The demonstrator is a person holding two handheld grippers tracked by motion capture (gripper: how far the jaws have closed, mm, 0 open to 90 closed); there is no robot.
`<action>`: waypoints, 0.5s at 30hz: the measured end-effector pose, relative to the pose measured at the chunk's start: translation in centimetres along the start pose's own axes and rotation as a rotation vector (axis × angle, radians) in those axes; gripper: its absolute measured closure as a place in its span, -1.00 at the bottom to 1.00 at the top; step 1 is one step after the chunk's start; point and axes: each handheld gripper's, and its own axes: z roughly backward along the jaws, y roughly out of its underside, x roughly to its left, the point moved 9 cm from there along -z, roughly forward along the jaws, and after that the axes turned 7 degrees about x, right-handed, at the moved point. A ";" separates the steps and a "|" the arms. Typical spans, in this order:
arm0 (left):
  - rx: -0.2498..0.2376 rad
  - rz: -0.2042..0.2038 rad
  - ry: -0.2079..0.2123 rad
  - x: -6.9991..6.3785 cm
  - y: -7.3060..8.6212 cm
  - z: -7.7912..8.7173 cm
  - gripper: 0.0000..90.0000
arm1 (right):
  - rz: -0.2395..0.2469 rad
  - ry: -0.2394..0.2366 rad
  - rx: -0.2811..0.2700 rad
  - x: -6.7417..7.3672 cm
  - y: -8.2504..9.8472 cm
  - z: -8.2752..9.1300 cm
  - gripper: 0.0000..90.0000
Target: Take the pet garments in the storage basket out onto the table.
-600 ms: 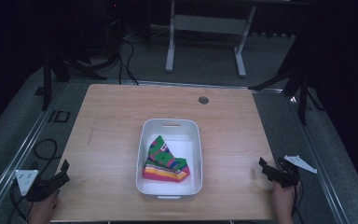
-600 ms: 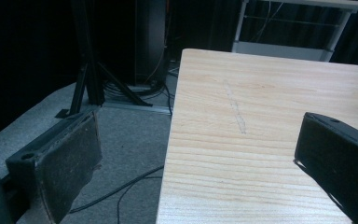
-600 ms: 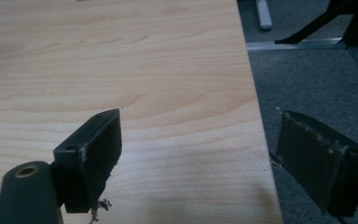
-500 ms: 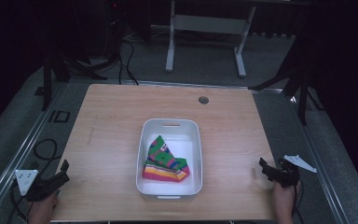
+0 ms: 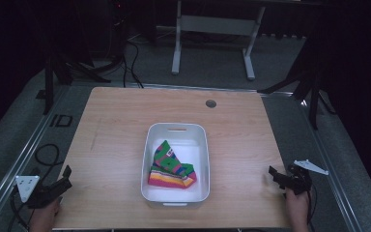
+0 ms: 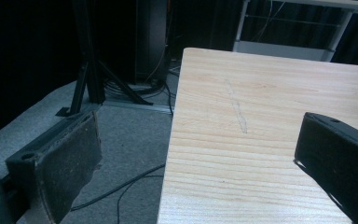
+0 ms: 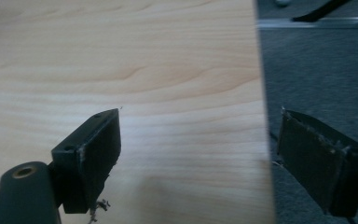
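A white bin point(image 5: 176, 130) stands in the middle of the wooden table point(image 5: 111, 140). Inside it lies a folded striped cloth point(image 5: 170, 166) in green, pink, orange and yellow. My left gripper point(image 5: 66, 175) hovers at the table's near left corner, jaws wide apart with nothing between them. In the left gripper view the left gripper point(image 6: 198, 154) straddles the table's left edge. My right gripper point(image 5: 276, 175) is at the near right edge, open and empty. The right gripper point(image 7: 198, 149) spans the table's right edge in its own view.
A round cable grommet point(image 5: 211, 103) sits near the table's far edge. Grey carpet point(image 5: 24, 145) with cables surrounds the table. Black stand legs point(image 5: 53, 72) rise at the far left and a white desk frame point(image 5: 212, 29) stands behind.
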 end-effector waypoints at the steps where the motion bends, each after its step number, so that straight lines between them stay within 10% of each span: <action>1: 0.000 0.001 0.001 0.0 0.0 0.0 -0.98 | 0.014 -0.023 0.013 0.2 0.1 -0.1 -0.70; 15: -0.004 0.000 0.007 0.0 0.0 0.0 -0.98 | 0.374 -0.294 0.155 4.6 1.3 -0.6 -0.69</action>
